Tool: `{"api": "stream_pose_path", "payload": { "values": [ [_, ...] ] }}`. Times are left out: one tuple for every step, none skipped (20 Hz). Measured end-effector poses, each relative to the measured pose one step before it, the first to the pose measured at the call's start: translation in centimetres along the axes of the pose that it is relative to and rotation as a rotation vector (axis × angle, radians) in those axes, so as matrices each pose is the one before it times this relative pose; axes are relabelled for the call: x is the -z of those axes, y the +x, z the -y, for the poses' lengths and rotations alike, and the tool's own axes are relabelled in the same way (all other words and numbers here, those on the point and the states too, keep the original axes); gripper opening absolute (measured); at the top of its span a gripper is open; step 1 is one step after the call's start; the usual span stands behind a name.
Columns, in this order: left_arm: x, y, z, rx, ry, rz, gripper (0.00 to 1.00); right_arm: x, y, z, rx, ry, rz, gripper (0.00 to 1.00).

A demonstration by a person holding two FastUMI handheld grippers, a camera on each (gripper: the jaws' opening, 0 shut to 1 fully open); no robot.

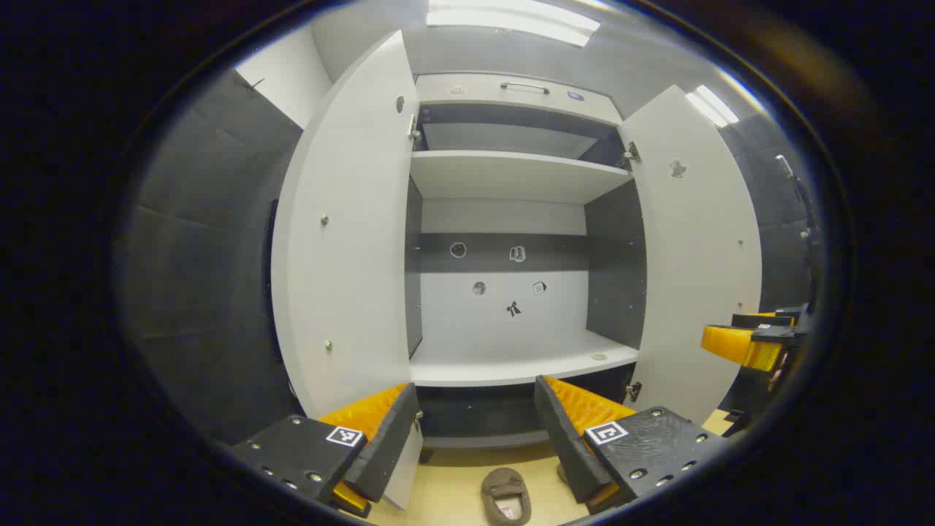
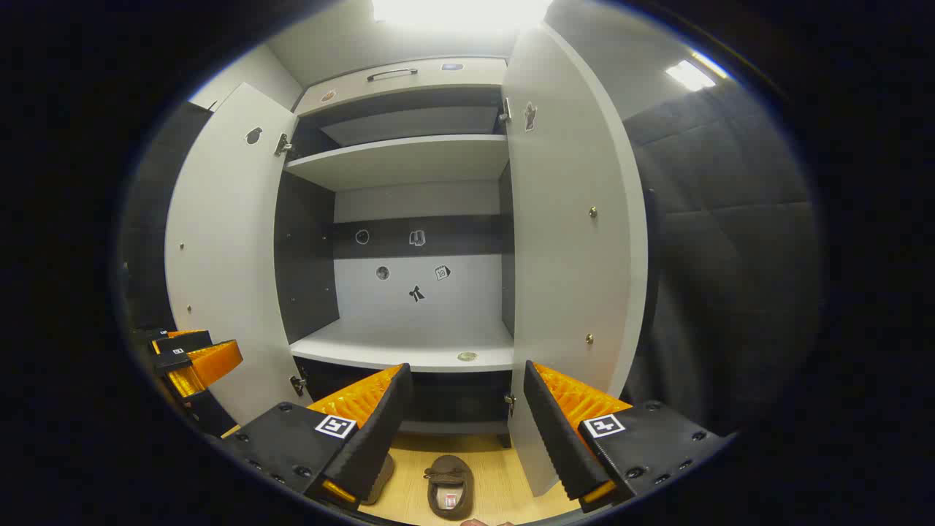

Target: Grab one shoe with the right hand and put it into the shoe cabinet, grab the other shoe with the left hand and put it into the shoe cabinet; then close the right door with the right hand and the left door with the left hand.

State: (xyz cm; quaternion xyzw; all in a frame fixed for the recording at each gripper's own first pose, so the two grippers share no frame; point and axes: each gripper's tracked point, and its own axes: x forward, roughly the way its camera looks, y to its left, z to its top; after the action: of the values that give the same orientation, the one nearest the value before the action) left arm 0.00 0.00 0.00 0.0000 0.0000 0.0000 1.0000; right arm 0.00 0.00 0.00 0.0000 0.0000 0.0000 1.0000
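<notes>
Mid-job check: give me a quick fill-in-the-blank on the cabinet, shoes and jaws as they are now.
1. Both doors of the shoe cabinet stand ____.
2. The brown shoe lies on the ____, in front of the cabinet.
3. The right gripper has its jaws ____, holding nothing.
4. The lower shelf holds ____ shoes.

Missing words: open; floor; open; no

Both doors [image 1: 343, 241] [image 1: 697, 263] are standing wide, leaving my way onto the bare lower shelf [image 1: 511, 361] open.
</notes>
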Motion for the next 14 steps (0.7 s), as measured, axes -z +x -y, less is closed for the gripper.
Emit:
{"api": "stream_pose_path", "payload": {
  "values": [
    [0.181, -0.025, -0.053, -0.00248, 0.00250, -0.00313, 0.94, 0.340, 0.078, -0.192, -0.00333, 0.00860, -0.00880, 0.95],
    [0.090, -0.036, -0.055, -0.00126, 0.00361, -0.00268, 0.94, 0.251, 0.127, -0.151, 0.00034, 0.00664, -0.00807, 0.95],
    [0.298, -0.005, -0.076, -0.00072, 0.00344, -0.00342, 0.93, 0.235, 0.125, -0.030, 0.00176, 0.00219, -0.00397, 0.97],
    [0.181, 0.007, 0.015, 0.00150, 0.00289, -0.00440, 0.94, 0.156, 0.063, -0.036, 0.00039, -0.00368, -0.00309, 0.97],
    [0.298, -0.055, -0.024, 0.00041, 0.00345, -0.00531, 0.94, 0.177, -0.025, 0.006, -0.00106, -0.00784, -0.00198, 0.97],
    [0.161, -0.146, -0.084, -0.00211, 0.00332, -0.00369, 0.94, 0.062, 0.017, -0.033, -0.00085, -0.01043, -0.00198, 0.97],
    [0.084, -0.063, -0.037, -0.00090, 0.00061, -0.00114, 0.94, 0.185, 0.089, -0.033, -0.00136, -0.00904, -0.00260, 0.97],
    [0.087, -0.089, -0.062, -0.00020, -0.00226, 0.00021, 0.94, 0.089, 0.064, -0.083, -0.00081, -0.00546, -0.00359, 0.97],
    [0.196, -0.110, -0.081, -0.00114, -0.00453, -0.00002, 0.94, 0.156, 0.070, -0.100, -0.00049, -0.00195, -0.00261, 0.97],
    [0.179, -0.128, -0.092, -0.00095, -0.00579, -0.00388, 0.94, 0.020, 0.119, -0.175, -0.00076, 0.00243, -0.00340, 0.97],
    [0.125, -0.049, -0.074, -0.00188, -0.00491, -0.00342, 0.94, 0.027, 0.072, -0.269, -0.00328, 0.00433, -0.00192, 0.97],
    [0.105, -0.106, -0.126, -0.00212, -0.00390, -0.00152, 0.94, -0.054, 0.096, -0.254, -0.00377, 0.00373, -0.00062, 0.97],
    [0.160, -0.112, -0.107, -0.00248, -0.00299, -0.00046, 0.94, -0.023, 0.092, -0.170, -0.00622, 0.00160, -0.00072, 0.97],
    [0.033, -0.129, -0.073, -0.00038, -0.00174, -0.00010, 0.94, -0.070, 0.035, -0.257, -0.00636, -0.00339, -0.00001, 0.97]
  ]
}}
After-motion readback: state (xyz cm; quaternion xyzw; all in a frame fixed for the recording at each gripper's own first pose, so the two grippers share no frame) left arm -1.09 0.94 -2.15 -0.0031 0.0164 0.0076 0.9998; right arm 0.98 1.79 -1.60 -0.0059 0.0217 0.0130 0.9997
